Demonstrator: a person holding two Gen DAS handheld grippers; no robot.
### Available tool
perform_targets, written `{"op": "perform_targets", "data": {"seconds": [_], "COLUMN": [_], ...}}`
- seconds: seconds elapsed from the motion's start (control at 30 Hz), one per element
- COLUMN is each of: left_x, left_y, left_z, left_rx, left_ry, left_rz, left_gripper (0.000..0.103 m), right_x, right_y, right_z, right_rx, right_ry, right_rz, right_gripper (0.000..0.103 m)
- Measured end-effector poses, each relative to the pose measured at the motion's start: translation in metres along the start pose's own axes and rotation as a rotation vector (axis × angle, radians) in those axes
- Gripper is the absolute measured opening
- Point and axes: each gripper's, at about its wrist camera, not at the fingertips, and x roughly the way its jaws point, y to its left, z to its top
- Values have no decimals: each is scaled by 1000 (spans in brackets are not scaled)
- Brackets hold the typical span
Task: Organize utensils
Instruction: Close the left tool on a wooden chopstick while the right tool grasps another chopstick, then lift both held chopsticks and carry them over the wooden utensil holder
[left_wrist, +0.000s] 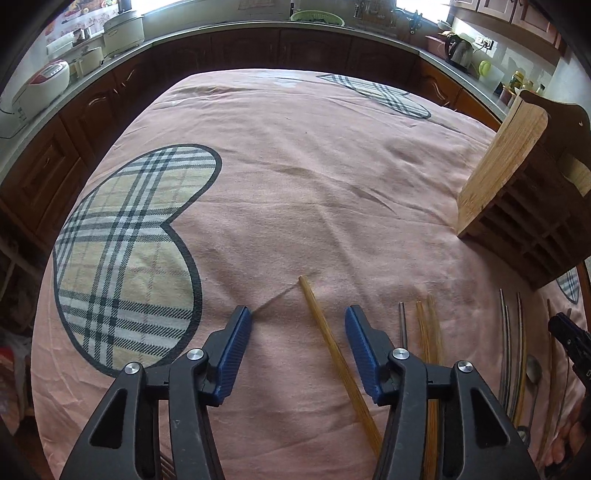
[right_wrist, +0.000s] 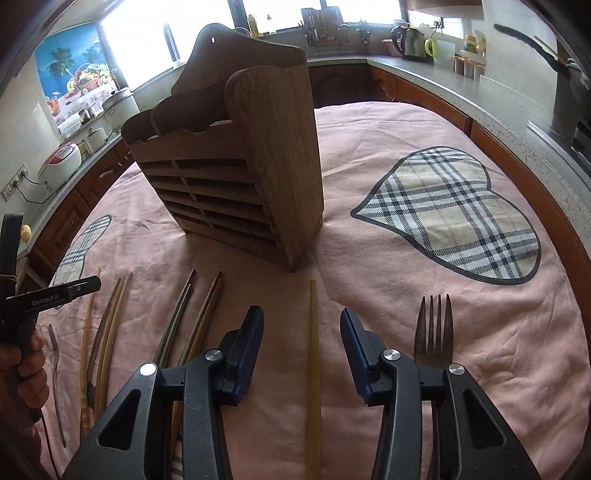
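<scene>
My left gripper stood partly open astride a bamboo chopstick lying on the pink cloth, pads clear of it. My right gripper likewise straddled a pale chopstick, gripping nothing, with the fork just right and the wooden holder ahead.

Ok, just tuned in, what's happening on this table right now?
A person is sorting utensils on a pink cloth by a wooden holder. The left gripper straddles one bamboo chopstick, the right gripper another; neither is gripped yet. A fork lies right of the right gripper.
</scene>
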Motion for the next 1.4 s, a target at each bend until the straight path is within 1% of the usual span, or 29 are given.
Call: {"op": "perform_targets", "data": {"seconds": [0.03,0.07,0.1,0.13,0.17,0.2,0.23,0.33,0.43,0.63,0.8,1.0,1.13,1.4], "left_x": [1,3,3,4,3,3,3,-6,-28,-87,-141,-197,-226,-253], "left_y": [-2,-4,-7,-10,-13,-14,-14,-12,-9,-1,11,18,22,32], "left_z": [1,2,1,1,1,0,0,-3,-8,-22,-37,-58,-71,-85], "left_rx": [11,23,35,50,63,68,65,55,53,35,23,35,47,44], "left_ry": [1,-2,-6,-9,-12,-11,-6,-9,-39,-113,-179,-256,-301,-346], "left_rz": [5,12,20,26,37,35,19,-17,-54,-152,-201,-236,-251,-260], "left_gripper": [50,47,44,35,23,16,11,6,5,4,4,4,4,4], "right_x": [5,10,15,20,21,22,22,19,4,-41,-72,-109,-131,-161], "right_y": [0,-1,-1,-1,0,2,2,-3,-3,6,12,23,28,35], "right_z": [2,4,5,5,6,6,7,6,6,11,12,12,10,7], "right_rx": [-2,-6,-13,-19,-34,-47,-50,-17,-8,-17,-8,-18,-30,-41], "right_ry": [12,22,34,48,33,38,36,39,15,-71,-133,-200,-242,-304], "right_rz": [-1,-4,-12,-24,-36,-49,-54,-16,9,45,72,85,86,82], "right_gripper": [39,38,35,32,29,22,4,5,5,5,5,5,5,5]}}
